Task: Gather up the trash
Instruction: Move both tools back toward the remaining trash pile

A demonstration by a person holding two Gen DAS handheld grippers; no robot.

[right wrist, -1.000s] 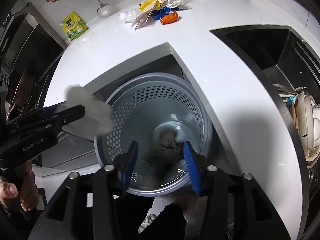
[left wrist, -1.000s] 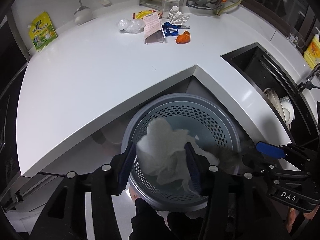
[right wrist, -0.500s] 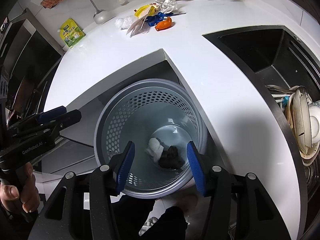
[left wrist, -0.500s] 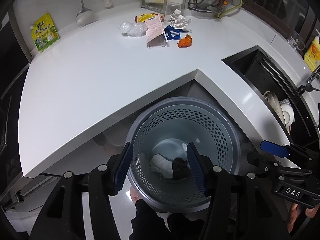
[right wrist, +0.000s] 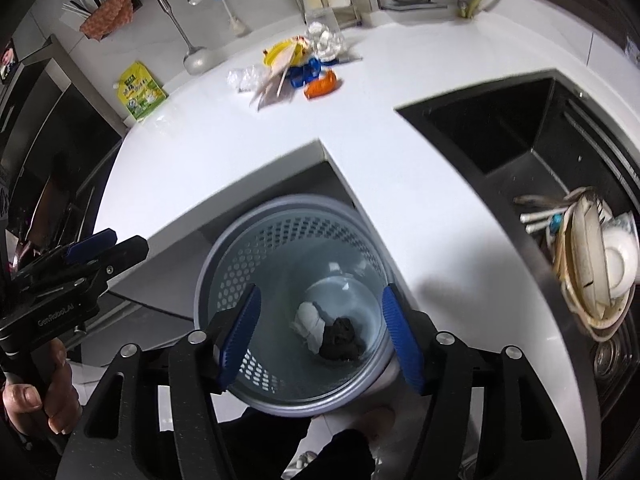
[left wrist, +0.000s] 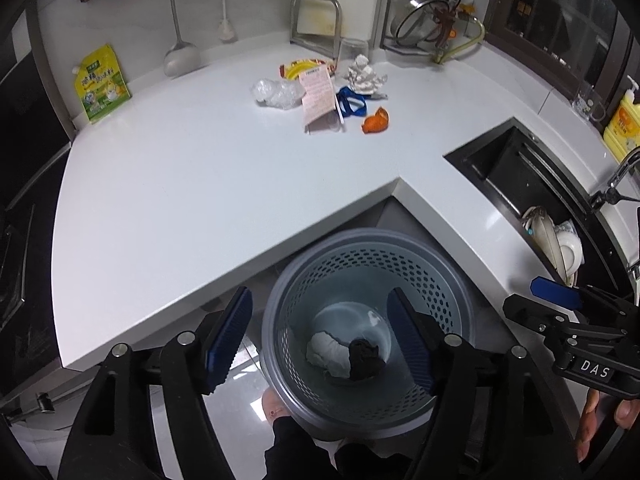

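Observation:
A grey perforated trash basket (left wrist: pixel 448 280) (right wrist: pixel 224 256) stands on the floor in the counter's inner corner. A white crumpled tissue (left wrist: pixel 326 354) (right wrist: pixel 308 318) and a dark wad (left wrist: pixel 364 358) (right wrist: pixel 340 336) lie at its bottom. My left gripper (left wrist: pixel 320 340) and right gripper (right wrist: pixel 320 336) are both open and empty above the basket. A trash pile lies at the far side of the counter: clear plastic wrap (left wrist: pixel 278 94), paper slip (left wrist: pixel 318 98), blue piece (left wrist: pixel 352 102), orange peel (left wrist: pixel 376 122) (right wrist: pixel 320 86), white crumpled paper (left wrist: pixel 364 74), yellow wrapper (right wrist: pixel 282 52).
A black sink (right wrist: pixel 500 140) with dirty dishes (right wrist: pixel 596 272) is set in the counter at right. A green-yellow pouch (left wrist: pixel 100 84) leans on the back wall at left. A ladle (left wrist: pixel 180 56), a dish rack (left wrist: pixel 432 0) and a yellow soap bottle (left wrist: pixel 624 124) stand along the back.
The white tissue left my left gripper and the dark wad left my right gripper; both dropped to the basket bottom. Both grippers have opened wider and risen.

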